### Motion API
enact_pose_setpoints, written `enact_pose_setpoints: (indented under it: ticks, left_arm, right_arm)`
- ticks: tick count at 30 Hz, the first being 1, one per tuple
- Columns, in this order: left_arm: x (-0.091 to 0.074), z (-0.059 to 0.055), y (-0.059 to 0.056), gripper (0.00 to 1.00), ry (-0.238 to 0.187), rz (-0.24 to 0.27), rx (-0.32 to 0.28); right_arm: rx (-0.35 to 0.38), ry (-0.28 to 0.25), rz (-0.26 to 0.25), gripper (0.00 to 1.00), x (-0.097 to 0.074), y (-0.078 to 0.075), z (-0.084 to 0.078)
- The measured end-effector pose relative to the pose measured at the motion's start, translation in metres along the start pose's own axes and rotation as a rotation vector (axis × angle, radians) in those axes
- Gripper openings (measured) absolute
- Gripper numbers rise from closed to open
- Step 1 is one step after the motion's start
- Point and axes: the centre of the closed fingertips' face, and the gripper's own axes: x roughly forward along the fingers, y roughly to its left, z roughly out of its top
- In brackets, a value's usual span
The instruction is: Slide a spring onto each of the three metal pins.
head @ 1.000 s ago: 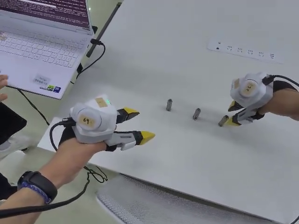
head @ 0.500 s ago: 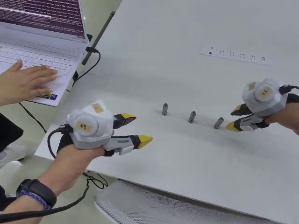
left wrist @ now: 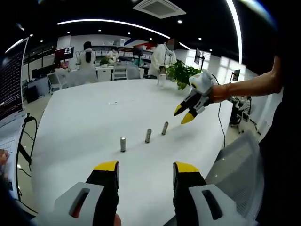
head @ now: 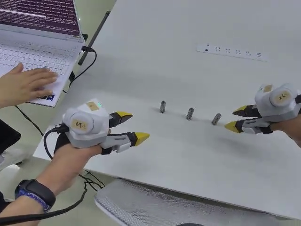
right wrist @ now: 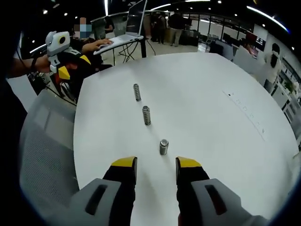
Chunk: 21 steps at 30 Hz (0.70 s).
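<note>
On the white table (head: 188, 56), a left pin (head: 162, 107), a middle pin (head: 190, 113) and a right pin (head: 216, 118) stand upright in a row, well apart from one another. Over the last second I have drawn my right gripper (head: 234, 118) back from the right pin, where its tips were a moment ago. It now hovers near that pin without touching it, its yellow-tipped jaws apart and holding nothing. My left gripper (head: 133, 125) hangs near the table's front edge, short of the row, its jaws also spread and empty. I read the retreat as a release. In the head view each pin shows a ribbed grey spring (right wrist: 146, 115) along its length, so the task looks done or nearly so. In the right gripper view the nearest pin looks smoother and capped, so I cannot tell whether its spring is fully seated. At the laptop (head: 37, 42), a person's hand (head: 26, 84) has come to rest on the keys.
</note>
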Motion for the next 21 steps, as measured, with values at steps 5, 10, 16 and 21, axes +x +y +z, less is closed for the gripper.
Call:
enact_pose_setpoints:
  ticks: [5,10,16,21]
  left_arm:
    - [-0.001,0.004,0.003,0.41,-0.015,0.009,-0.004]
    - [-0.003,0.008,0.005,0.41,-0.028,0.016,-0.009]
    - [-0.005,0.012,0.004,0.41,-0.036,0.019,-0.014]
    - [-0.006,0.013,0.003,0.43,-0.038,0.021,-0.018]
  right_arm:
    - [0.032,-0.058,-0.017,0.33,-0.010,0.008,0.005]
    - [0.074,-0.122,-0.036,0.35,-0.020,0.016,0.010]
    - [0.142,-0.175,-0.049,0.37,-0.030,0.029,0.007]
    - [0.170,-0.187,-0.062,0.40,-0.038,0.039,0.000]
